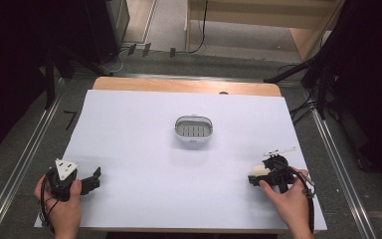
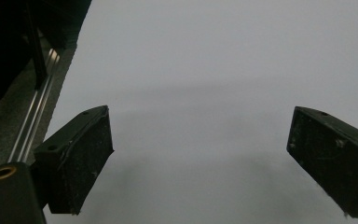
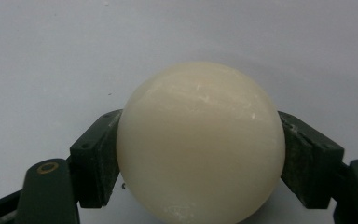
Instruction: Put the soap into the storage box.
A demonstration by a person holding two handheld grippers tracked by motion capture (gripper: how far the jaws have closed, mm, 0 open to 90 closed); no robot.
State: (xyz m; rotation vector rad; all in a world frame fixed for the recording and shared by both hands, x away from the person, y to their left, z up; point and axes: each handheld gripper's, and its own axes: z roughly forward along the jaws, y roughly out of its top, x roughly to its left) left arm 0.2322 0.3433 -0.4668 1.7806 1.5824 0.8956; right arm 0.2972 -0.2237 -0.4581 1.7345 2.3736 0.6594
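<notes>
Cream-white and smooth, a glossy rounded ball-like object is clamped between the two black jaws of the right hand-held gripper, one jaw pressed against each of its sides. A few faint pale scuffs are seen on its upper surface and near its lower edge in the right gripper view. In the high view the same cream object is seen at the front right of the table, low over the white sheet that covers the table, at the tip of the right hand-held gripper, which is held by the person's right hand.

The left hand-held gripper, held by the left hand at the front left corner, is spread wide with nothing between its jaws; plain white sheet is seen between them in the left gripper view.

A small white oval plastic container with a slotted grey inner tray stands near the middle of the sheet, well apart from both grippers. Open sheet lies between it and the cream object. A thin white stick-like item lies just beyond the right hand-held gripper; what it is cannot be told.
</notes>
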